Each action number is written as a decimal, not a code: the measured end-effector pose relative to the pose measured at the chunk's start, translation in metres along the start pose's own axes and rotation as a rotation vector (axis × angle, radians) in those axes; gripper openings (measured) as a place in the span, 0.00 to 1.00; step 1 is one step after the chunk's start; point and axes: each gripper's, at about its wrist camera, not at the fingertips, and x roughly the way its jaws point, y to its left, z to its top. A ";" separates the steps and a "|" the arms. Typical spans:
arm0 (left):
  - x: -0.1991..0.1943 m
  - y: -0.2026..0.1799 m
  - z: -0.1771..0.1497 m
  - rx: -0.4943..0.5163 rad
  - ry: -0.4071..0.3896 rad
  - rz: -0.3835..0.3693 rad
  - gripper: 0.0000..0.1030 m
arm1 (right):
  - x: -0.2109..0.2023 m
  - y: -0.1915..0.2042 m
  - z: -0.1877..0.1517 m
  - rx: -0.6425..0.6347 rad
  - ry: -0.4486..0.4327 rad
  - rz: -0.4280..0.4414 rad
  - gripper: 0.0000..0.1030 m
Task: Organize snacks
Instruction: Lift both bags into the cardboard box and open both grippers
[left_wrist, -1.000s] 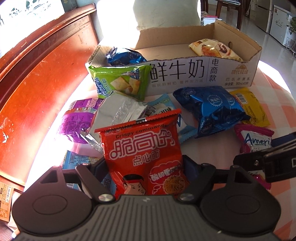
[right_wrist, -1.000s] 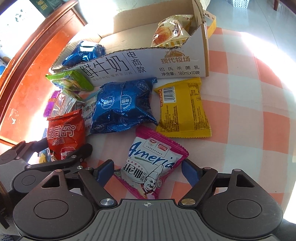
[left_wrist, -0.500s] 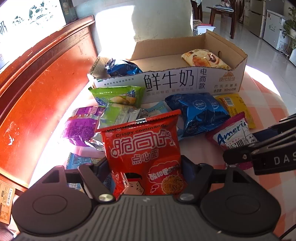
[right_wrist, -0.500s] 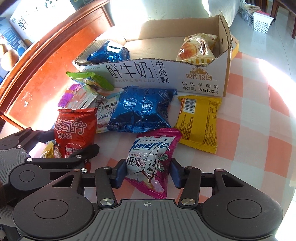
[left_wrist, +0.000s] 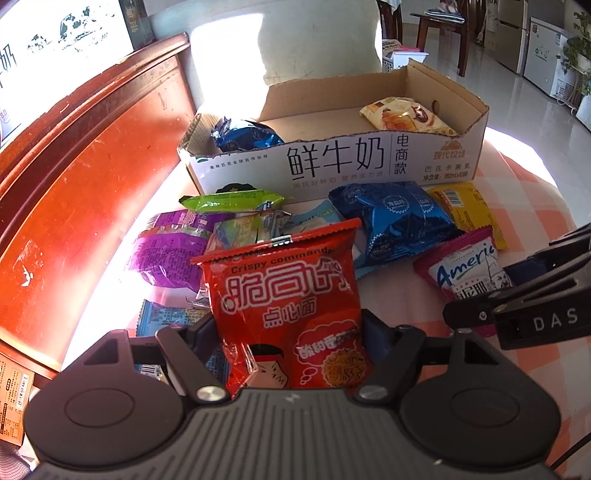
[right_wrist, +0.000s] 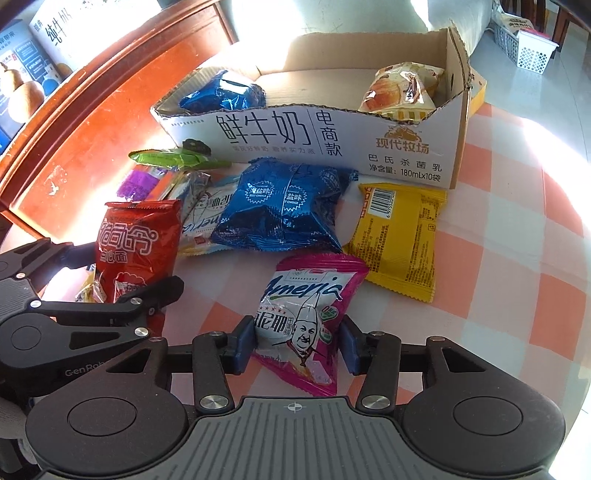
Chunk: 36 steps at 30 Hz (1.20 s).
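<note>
My left gripper (left_wrist: 290, 332) is shut on a red noodle-snack packet (left_wrist: 288, 295), which stands upright between its pads. To its right, my right gripper (right_wrist: 295, 343) is shut on a pink and white snack packet (right_wrist: 310, 295), with the blue pads pressing its two sides. Behind them stands an open cardboard box (left_wrist: 332, 162) holding a blue packet (left_wrist: 247, 136) at its left end and a golden pastry packet (left_wrist: 402, 118) at its right end. In the right wrist view the red packet (right_wrist: 136, 243) and the left gripper (right_wrist: 110, 273) are at the left.
Loose packets lie in front of the box on the checked cloth (right_wrist: 517, 258): a blue packet (right_wrist: 284, 214), a yellow packet (right_wrist: 399, 236), a green packet (left_wrist: 232, 201) and a purple packet (left_wrist: 170, 254). A red-brown wooden panel (left_wrist: 74, 184) runs along the left.
The right gripper's jaws have closed onto the pink packet, which lay loose between them. The left gripper keeps its hold on the red packet. Both views have tilted up a little.
</note>
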 end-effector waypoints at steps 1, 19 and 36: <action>0.000 0.000 0.000 0.001 0.001 0.002 0.73 | 0.001 0.002 0.000 -0.011 -0.001 -0.007 0.46; -0.042 -0.003 0.023 0.088 -0.198 0.127 0.73 | -0.060 0.026 0.011 -0.217 -0.259 0.000 0.34; -0.063 -0.005 0.066 0.142 -0.378 0.216 0.73 | -0.088 0.028 0.035 -0.328 -0.454 -0.083 0.34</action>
